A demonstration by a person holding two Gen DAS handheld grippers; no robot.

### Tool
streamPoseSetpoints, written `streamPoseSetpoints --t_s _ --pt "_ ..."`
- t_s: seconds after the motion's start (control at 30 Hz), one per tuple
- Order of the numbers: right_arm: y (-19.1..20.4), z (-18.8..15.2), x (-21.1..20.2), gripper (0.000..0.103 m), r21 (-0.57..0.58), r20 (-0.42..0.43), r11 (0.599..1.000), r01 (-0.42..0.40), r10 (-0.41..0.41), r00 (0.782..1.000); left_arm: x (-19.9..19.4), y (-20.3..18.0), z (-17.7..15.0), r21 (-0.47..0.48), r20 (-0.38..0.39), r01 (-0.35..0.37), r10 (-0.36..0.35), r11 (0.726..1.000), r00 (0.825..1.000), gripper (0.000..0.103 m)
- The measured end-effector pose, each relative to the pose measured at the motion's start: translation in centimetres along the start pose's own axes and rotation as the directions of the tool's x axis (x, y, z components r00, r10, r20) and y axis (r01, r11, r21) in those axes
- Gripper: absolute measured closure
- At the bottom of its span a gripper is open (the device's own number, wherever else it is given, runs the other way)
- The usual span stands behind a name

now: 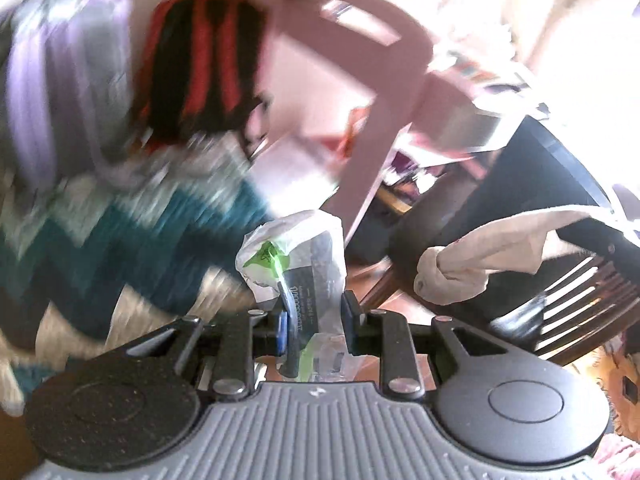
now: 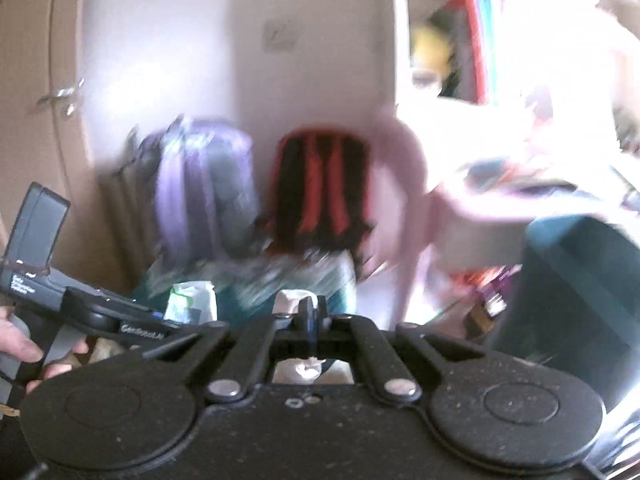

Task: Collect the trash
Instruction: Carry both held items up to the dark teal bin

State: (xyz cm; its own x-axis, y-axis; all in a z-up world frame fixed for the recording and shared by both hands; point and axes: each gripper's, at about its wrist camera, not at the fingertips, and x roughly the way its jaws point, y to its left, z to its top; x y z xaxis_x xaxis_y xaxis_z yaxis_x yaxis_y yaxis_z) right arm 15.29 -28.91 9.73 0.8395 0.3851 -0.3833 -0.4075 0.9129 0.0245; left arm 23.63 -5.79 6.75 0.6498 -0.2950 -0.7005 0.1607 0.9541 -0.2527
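Crinkly plastic wrapper (image 1: 298, 264) sits clamped in the left gripper (image 1: 312, 316), light and slippery, best pinched mid-fold; right gripper (image 2: 308, 316) is closed on a soft white tissue wad (image 2: 292, 300).

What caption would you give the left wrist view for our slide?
Left gripper clamps a crumpled plastic wrapper; a knotted white cloth hangs to its right.

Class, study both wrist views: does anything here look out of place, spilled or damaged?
Nothing looks spilled or broken. Each gripper simply holds trash: the left gripper clamps a crumpled plastic wrapper, the right gripper a white wad. Motion blur hides finer detail.
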Motion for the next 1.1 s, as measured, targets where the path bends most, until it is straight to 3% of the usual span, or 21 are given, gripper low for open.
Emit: streamPoseSetpoints --t_s 0.17,0.43,0.57,0.73,1.1 --pt "-3.7 3.5 -4.3 0.103 -0.006 0.116 0.993 0.118 -0.116 0.986 -1.7 -6.6 5.0 0.099 0.079 0.054 -0.061 0.994 0.995 0.078" --pt "-11.0 7.0 -8.3 0.103 0.040 0.204 0.948 0.314 -0.316 0.927 -2.6 -18.0 11.8 0.263 0.162 0.125 -0.172 0.957 0.972 0.078" --pt "-14.3 6.9 -8.6 0.103 0.065 0.184 0.922 0.382 -0.387 0.903 -1.0 -23.4 13.9 0.324 0.152 0.163 -0.221 0.932 0.963 0.078" --pt "-18.2 5.5 -7.6 0.103 0.098 0.126 0.897 0.430 -0.440 0.889 2.9 -28.2 14.8 0.371 0.122 0.187 -0.247 0.910 0.961 0.078" --pt "-22.7 0.9 -2.6 0.103 0.099 -0.076 0.915 0.391 -0.385 0.920 12.6 -31.9 14.6 0.394 0.022 0.159 -0.182 0.905 0.983 0.078"
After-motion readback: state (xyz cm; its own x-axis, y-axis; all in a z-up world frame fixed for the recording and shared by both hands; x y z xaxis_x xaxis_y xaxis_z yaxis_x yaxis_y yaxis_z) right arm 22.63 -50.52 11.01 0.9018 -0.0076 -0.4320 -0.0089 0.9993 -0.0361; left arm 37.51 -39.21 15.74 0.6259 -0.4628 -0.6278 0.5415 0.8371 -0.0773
